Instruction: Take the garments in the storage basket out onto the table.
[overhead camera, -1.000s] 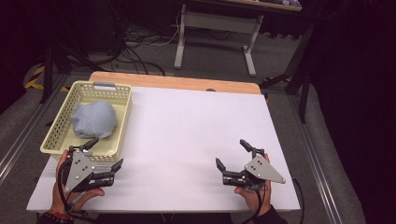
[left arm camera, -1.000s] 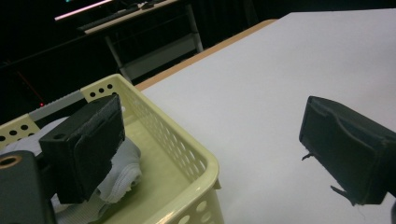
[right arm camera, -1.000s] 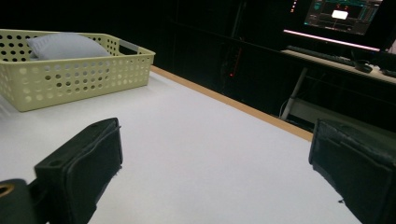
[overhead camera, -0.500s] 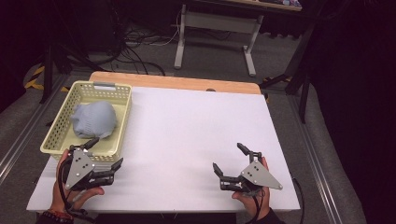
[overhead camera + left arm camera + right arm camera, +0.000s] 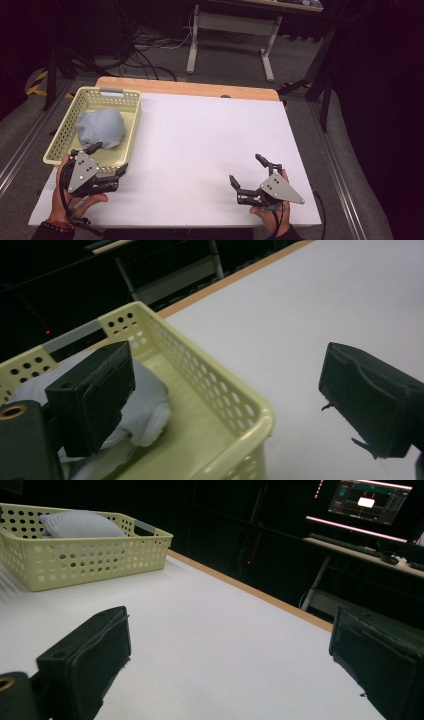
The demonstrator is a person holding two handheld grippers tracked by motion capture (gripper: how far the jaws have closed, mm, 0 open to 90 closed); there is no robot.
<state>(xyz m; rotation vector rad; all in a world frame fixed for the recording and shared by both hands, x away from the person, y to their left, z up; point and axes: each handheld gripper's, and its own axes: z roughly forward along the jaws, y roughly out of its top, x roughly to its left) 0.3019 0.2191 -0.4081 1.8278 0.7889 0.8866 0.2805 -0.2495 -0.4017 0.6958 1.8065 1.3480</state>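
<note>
Holding both tools empty: my left gripper [image 5: 107,159], jaws spread, hangs over the near corner of the yellow basket [image 5: 63,136] at ten o'clock, where the grey cloth [image 5: 101,128] lies ungrasped; my right gripper [image 5: 249,173], also agape, waits at five o'clock. Everything seems left to do.

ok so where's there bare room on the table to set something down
The white tabletop is bare from the basket across to its right edge, and back to the wooden strip. The near left corner is crowded: the left hand-held gripper straddles the basket's corner. The grey cloth takes much of the basket.

Basket [image 5: 131,131] w/ grey cloth [image 5: 101,128].
</note>
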